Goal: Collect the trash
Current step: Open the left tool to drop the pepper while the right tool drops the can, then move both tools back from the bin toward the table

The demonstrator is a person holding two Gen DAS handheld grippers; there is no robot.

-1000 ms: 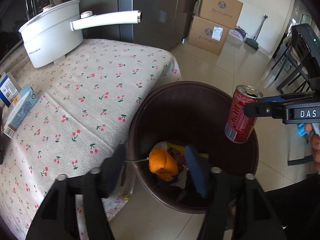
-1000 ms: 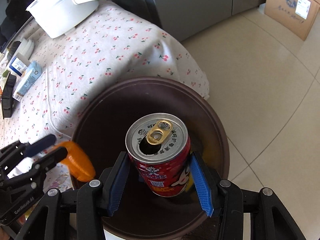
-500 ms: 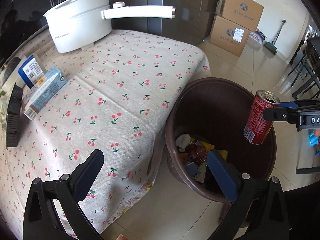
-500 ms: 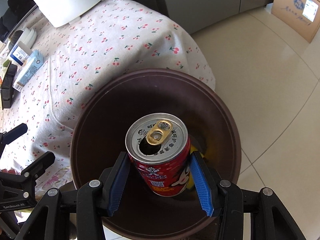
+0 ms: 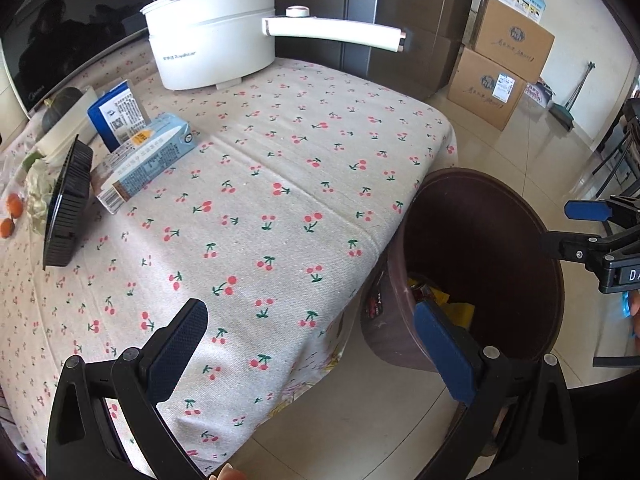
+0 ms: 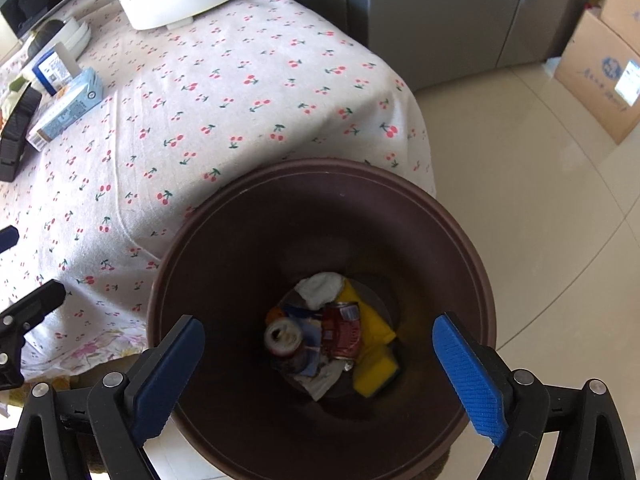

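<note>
Fig.: R gripper (image 6: 316,364) over bin (image 6: 400,192), fingers now spread wide w/ nothing between; the can (image 6: 285,340) I held 0.5 s ago lies at bin bottom among trash. Drop done. L gripper (image 5: 308,344) also agape, swung back over table (image 5: 280,184) edge. Milk carton (image 5: 148,160) is well apart; the cloth between offers open room.

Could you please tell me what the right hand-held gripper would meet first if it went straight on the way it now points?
Probably the trash inside the round brown plastic bin: the open right hand-held gripper points at the red drink can; depth is unclear.
</note>
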